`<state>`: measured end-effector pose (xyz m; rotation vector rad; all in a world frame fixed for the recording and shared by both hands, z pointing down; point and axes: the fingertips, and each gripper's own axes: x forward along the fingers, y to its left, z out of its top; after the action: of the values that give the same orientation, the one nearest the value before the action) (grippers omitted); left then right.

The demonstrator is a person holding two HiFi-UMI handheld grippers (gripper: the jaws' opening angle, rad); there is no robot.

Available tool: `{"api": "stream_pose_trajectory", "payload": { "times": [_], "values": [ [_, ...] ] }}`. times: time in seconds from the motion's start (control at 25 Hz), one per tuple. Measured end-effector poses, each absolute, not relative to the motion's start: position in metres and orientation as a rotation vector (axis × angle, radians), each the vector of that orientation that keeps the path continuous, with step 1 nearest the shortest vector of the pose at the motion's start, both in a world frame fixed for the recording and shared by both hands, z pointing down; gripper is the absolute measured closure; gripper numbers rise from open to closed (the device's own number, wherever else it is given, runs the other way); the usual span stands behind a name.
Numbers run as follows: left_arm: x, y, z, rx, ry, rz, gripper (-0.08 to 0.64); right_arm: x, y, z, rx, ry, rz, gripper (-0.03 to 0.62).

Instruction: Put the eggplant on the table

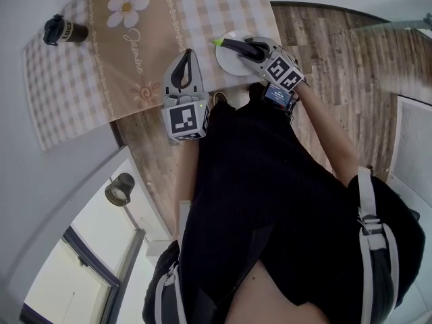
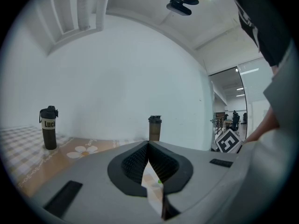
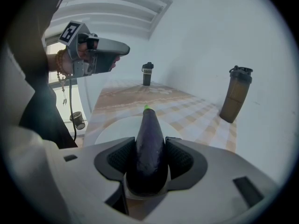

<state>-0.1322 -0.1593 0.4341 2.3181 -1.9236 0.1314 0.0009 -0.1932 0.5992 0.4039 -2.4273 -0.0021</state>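
You have one eggplant (image 3: pixel 149 153), gripped in your right claw (image 3: pixel 150 143) over the single white plate (image 3: pixel 112 132) on the surface (image 1: pixel 88 79). Your left claw (image 2: pixel 148 148) is clenched on nothing. Both gripper views show two bottles, the dark bottle (image 3: pixel 147 73) and the brown bottle (image 3: pixel 236 94); the head view shows only the dark one.

I count one eggplant (image 3: pixel 148 148) over one white plate (image 1: pixel 228 63). There are two bottles, a dark bottle (image 1: pixel 64 31) and a brown shaker (image 3: pixel 236 94), both well apart from the plate. I'm working two grippers near it, the left gripper (image 1: pixel 187 54) and the right gripper (image 1: pixel 233 46).
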Motion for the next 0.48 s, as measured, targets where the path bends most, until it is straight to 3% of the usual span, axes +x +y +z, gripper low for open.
{"api": "stream_pose_trajectory", "payload": {
  "times": [0.48],
  "values": [
    [-0.1358,-0.1581,0.4384,2.311,-1.915,0.124,0.558,-0.0001,-0.1936,0.6014,0.391,-2.426,0.03,0.378]
  ]
}}
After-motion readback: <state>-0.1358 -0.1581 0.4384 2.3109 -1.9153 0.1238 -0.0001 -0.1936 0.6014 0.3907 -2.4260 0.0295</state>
